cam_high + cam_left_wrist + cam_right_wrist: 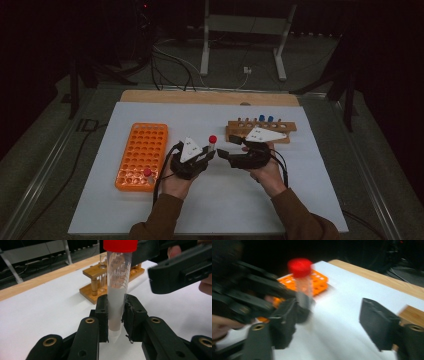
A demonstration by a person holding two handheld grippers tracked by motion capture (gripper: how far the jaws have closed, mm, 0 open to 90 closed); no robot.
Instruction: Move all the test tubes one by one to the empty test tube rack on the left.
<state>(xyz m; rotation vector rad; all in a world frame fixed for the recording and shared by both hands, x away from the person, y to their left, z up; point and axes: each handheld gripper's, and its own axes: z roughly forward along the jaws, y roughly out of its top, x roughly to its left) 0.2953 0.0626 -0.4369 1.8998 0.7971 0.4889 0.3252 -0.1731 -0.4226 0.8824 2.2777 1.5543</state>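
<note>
A clear tube with a red cap point(117, 282) stands upright between the pads of my left gripper point(116, 315), which is shut on its lower part. In the high view that tube point(212, 143) rises above my left gripper point(209, 154) at the middle of the white mat. My right gripper point(226, 155) sits just to its right, open, with its jaws close to the tube. In the right gripper view my right gripper point(329, 320) stands wide apart with nothing between the pads, and the red-capped tube point(302, 277) is just beyond its left jaw.
An orange tube rack point(142, 150) lies at the left with one red-capped tube point(148, 173) near its front. A wooden rack point(260, 131) with blue-capped tubes point(265, 119) stands behind my right hand. A white mat point(215, 205) covers the table.
</note>
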